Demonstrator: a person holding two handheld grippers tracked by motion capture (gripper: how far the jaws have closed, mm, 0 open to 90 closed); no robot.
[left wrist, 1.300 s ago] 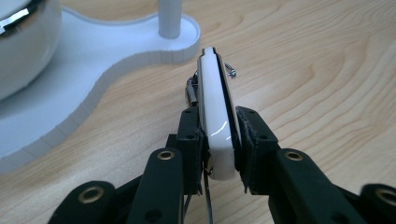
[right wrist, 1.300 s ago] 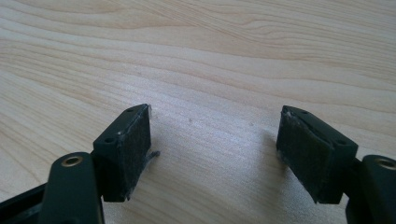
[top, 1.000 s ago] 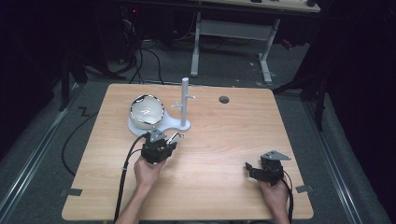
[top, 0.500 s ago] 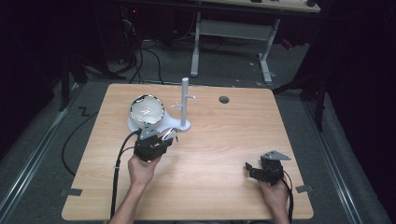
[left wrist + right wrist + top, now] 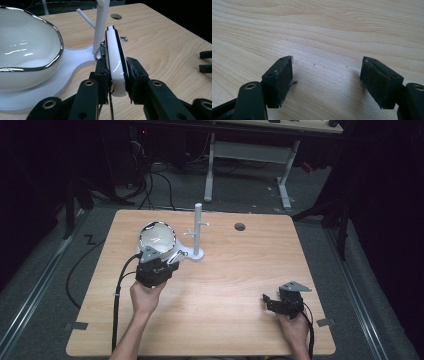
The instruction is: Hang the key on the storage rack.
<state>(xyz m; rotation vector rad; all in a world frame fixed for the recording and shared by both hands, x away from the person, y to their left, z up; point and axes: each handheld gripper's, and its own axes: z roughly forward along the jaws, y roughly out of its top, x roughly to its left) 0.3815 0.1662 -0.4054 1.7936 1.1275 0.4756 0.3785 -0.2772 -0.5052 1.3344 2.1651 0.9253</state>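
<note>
High view: a light wooden table [image 5: 220,285] carries a white flat stand base with an upright white post and side pegs [image 5: 198,232], and the post serves as landmark here. Just left of the post, on the same base, sits a white glossy bowl with a silver rim [image 5: 157,236]; behind and right of the post a small dark round hole [image 5: 240,226] marks the tabletop. In the left gripper view the bowl [image 5: 27,50] bulges close on the left and the post [image 5: 102,23] rises directly behind the held piece, so both crowd the space ahead. The left gripper [image 5: 117,76] sits just in front of the post, its jaws clamped on a white flat slab-shaped piece with black edges [image 5: 115,60], which stands on edge between the pads and pokes up towards the post, with a small metal screw [image 5: 123,38] beside its top. The right gripper [image 5: 327,82] rests well to the right of the post and nearer the person, jaws wide apart over bare wood, holding nothing.
</note>
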